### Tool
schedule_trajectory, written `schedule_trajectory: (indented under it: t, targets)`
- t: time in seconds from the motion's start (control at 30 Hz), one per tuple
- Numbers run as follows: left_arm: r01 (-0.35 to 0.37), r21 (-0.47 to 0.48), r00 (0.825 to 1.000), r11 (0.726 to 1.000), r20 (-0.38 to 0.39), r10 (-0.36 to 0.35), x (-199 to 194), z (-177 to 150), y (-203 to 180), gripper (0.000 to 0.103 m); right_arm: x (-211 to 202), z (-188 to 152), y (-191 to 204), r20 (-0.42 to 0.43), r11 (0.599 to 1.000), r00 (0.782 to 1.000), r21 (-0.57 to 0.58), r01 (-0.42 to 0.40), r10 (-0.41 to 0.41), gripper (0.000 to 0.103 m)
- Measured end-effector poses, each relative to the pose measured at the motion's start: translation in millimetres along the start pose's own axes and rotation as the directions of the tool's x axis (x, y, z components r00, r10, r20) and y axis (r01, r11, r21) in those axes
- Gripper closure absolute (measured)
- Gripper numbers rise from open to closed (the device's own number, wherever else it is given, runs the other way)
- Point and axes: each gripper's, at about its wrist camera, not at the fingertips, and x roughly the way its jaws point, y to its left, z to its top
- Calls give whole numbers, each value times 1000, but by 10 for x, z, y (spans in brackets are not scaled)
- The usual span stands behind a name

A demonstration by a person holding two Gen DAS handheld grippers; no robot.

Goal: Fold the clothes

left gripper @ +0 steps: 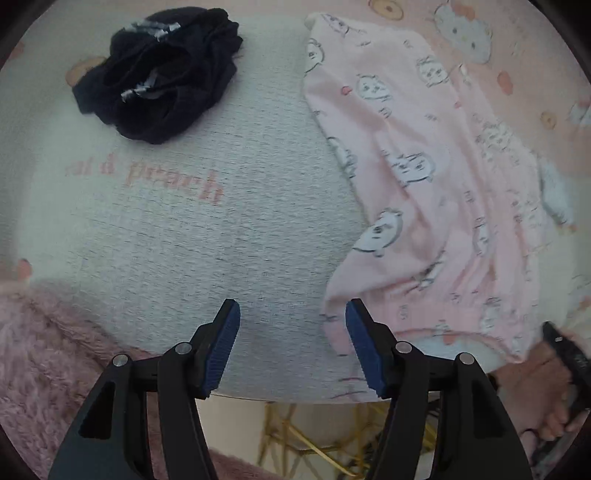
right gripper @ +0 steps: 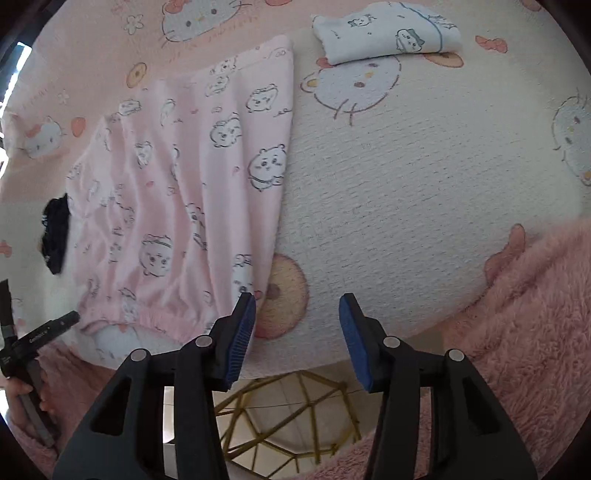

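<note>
Nearest in the left wrist view, the left gripper (left gripper: pixel 293 325) points steeply down over the near edge of the table (left gripper: pixel 229 229). Its jaws stand well apart and released, with nothing between the blue pads (left gripper: pixel 221 350); only the table's white textured cover with cartoon prints lies under them. Just beside the right-hand pad begins the near corner of the pink pyjama trousers (left gripper: pixel 424 206), the garment of the task, printed with small white animal faces. They lie spread flat on the table and run away from the near edge toward the far side. A fluffy pink sleeve (left gripper: pixel 40 354) fills the lower left corner. At the lower right edge a hand (left gripper: pixel 543 391) grips a dark handle.

In the right wrist view, the right gripper (right gripper: pixel 297 314) likewise points down at the near edge, its jaws apart and holding nothing. The left-hand pad (right gripper: pixel 240 339) sits just beside the trousers' (right gripper: pixel 207 177) elastic waistband, which lies along the near edge, though contact cannot be judged.

Farther off, a crumpled black garment (left gripper: pixel 159 74) lies well apart to the left of the trousers. A folded white garment (right gripper: pixel 388 35) with cartoon prints rests at the table's far side.
</note>
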Motion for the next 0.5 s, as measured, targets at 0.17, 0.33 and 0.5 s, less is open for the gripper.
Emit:
schedule_trajectory:
  t: [0.17,0.33,0.5]
  targets:
    - [-158,134,986,978,-38,165,225,-49,-283,40,310,-107,518,-70,967,991,-235,97,-117,57]
    - [-151,175,980,973,-100,170,173,-302,-444,38,285,-208,500,-86,945,973,-271,183,-213,54]
    - [72,-34,990,997,-115,-76,57,-343,-338,38,127,-190,260,-106,995,994,-100,2,-12,54]
